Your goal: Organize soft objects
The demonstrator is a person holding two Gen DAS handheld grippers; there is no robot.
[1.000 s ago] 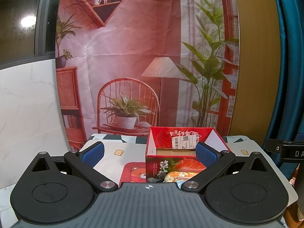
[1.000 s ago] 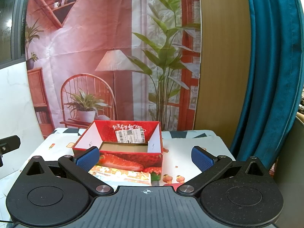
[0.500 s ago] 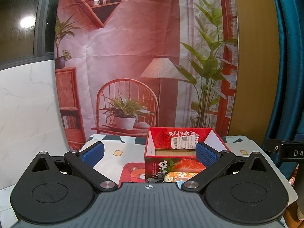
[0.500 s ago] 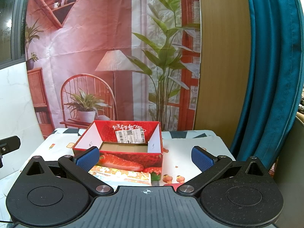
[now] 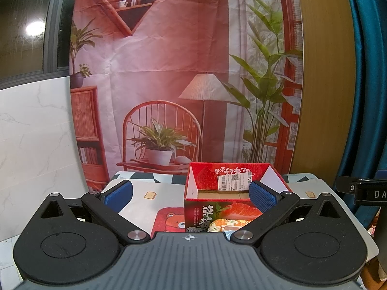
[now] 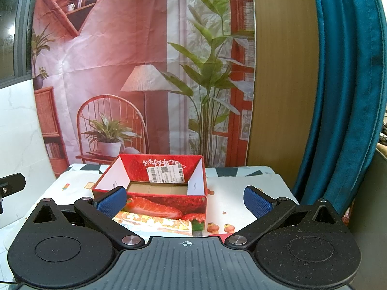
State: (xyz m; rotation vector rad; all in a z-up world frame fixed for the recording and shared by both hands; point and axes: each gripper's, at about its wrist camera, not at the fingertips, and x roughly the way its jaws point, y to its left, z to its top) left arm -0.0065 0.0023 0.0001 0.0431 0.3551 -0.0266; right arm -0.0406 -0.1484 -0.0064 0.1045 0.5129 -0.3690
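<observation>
Centrally on the cartoon-printed counter (image 6: pixel 244 193) stands an open red strawberry-print cardboard box (image 6: pixel 169 199), its brown floor bare. Against the box's near wall lies a flat floral-patterned soft packet (image 6: pixel 157 224), long axis across, partly hidden. Left tongs (image 5: pixel 189 194) and right tongs (image 6: pixel 185 199) gape apart, holding nothing.

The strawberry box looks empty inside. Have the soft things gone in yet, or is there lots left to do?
Nothing looks done yet. The strawberry box shows only its bare cardboard floor. Nothing is in hand: the left claw and right claw are both open and empty. A colourful soft packet lies on the table in front of the box, so picking it up and putting it in is left.
</observation>
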